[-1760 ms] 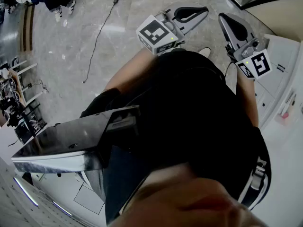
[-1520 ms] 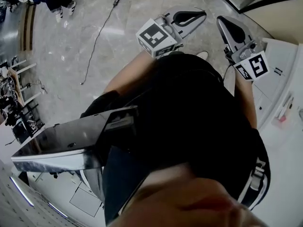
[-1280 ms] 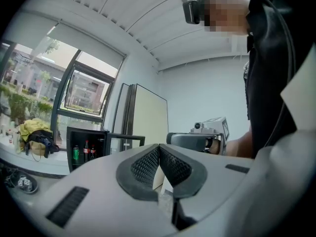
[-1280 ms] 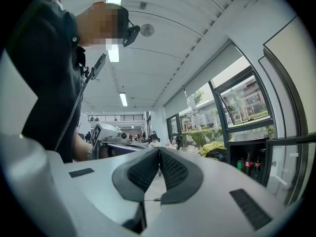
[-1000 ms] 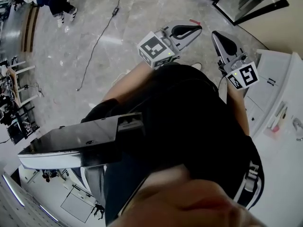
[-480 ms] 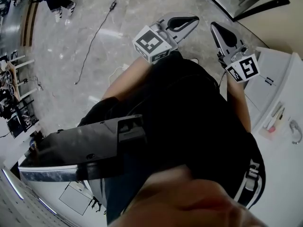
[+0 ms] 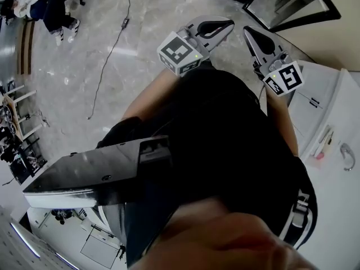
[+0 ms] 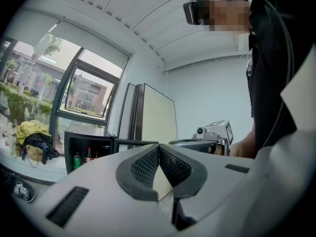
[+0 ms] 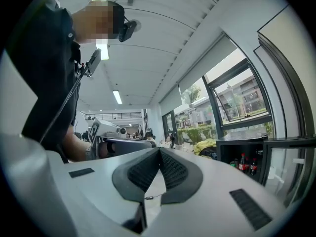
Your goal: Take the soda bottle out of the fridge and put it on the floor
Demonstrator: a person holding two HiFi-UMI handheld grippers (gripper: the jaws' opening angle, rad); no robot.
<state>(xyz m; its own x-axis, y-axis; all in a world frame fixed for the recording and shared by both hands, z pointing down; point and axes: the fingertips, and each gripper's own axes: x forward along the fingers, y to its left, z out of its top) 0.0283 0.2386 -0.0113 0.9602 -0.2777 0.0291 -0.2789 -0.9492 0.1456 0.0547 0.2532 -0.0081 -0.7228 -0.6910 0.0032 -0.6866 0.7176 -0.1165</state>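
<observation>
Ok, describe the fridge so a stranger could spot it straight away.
Look under the big window. The fridge is the low black box beside the tall cream panel. It alone stands open, with bottles inside.

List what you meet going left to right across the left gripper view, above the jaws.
Yellow cloth → fridge → cream door → right gripper → person.

Glossy marbled floor [image 7: 84, 66], matt grey plastic left claw [image 8: 159, 146], rough dimpled black pads [image 8: 145, 167]
</observation>
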